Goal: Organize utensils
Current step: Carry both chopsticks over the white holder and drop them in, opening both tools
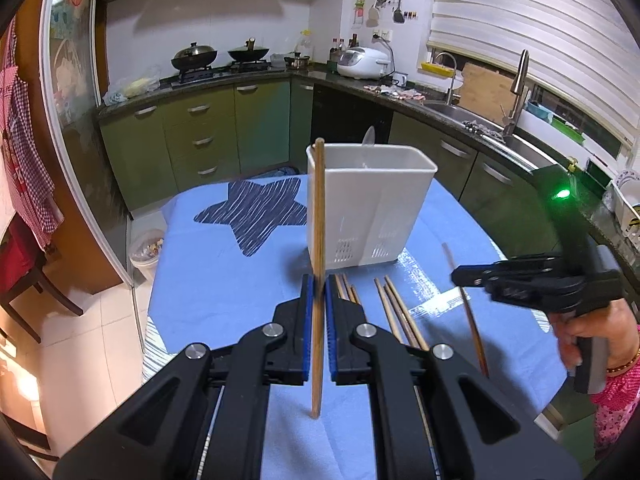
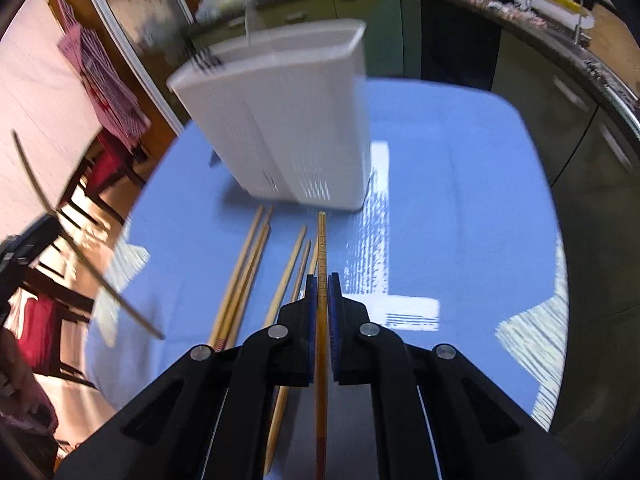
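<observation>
A white utensil holder (image 1: pixel 370 208) stands on the blue tablecloth (image 1: pixel 224 280); it also shows in the right wrist view (image 2: pixel 288 128). My left gripper (image 1: pixel 319 280) is shut on a wooden chopstick (image 1: pixel 319 216), held upright in front of the holder. My right gripper (image 2: pixel 319 280) is shut on a darker chopstick (image 2: pixel 321 248), held low over the cloth; it shows at the right of the left wrist view (image 1: pixel 460 274). Several loose chopsticks (image 1: pixel 396 312) lie on the cloth before the holder, also in the right wrist view (image 2: pixel 248 264).
A spoon (image 1: pixel 369 136) and a fork (image 2: pixel 206 60) stick up out of the holder. Green kitchen cabinets (image 1: pixel 208 136) and a counter with a sink (image 1: pixel 460 110) curve behind the table. A chair (image 1: pixel 24 272) and a bin (image 1: pixel 146 248) stand to the left.
</observation>
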### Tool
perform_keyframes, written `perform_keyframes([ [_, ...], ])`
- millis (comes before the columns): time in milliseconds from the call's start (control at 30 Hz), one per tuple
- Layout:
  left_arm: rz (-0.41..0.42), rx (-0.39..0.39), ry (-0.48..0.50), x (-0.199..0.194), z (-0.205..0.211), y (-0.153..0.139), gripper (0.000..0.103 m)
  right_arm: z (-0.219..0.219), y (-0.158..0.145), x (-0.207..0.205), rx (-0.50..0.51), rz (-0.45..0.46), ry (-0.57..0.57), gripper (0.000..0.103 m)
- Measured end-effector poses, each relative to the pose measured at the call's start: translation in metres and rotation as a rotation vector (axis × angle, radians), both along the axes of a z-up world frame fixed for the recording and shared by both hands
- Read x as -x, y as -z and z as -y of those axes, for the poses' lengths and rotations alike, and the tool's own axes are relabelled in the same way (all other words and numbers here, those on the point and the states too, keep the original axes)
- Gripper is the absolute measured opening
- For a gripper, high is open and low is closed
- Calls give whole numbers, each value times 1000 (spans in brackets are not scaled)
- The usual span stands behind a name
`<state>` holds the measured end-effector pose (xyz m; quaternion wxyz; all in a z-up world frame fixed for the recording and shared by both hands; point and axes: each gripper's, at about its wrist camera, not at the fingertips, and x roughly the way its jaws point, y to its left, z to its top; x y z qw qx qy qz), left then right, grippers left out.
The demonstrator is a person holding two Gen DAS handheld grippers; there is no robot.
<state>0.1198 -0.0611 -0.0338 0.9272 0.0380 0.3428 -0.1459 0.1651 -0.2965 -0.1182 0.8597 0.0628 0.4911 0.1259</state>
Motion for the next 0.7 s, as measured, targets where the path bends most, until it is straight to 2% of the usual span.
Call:
perform_keyframes([
  [167,9,1,10,1,2,-5,6,10,-25,23,-20,73,15,6],
  [333,12,-2,20,0,7,-8,6,19,-39,38,-32,107,19,6],
  [500,18,-4,26,-3,11,-12,6,19,-44,41,-45,128,15,6],
  [700,27,1,35,-9,15,-21,6,21,-64,46,-78,184,9,6],
])
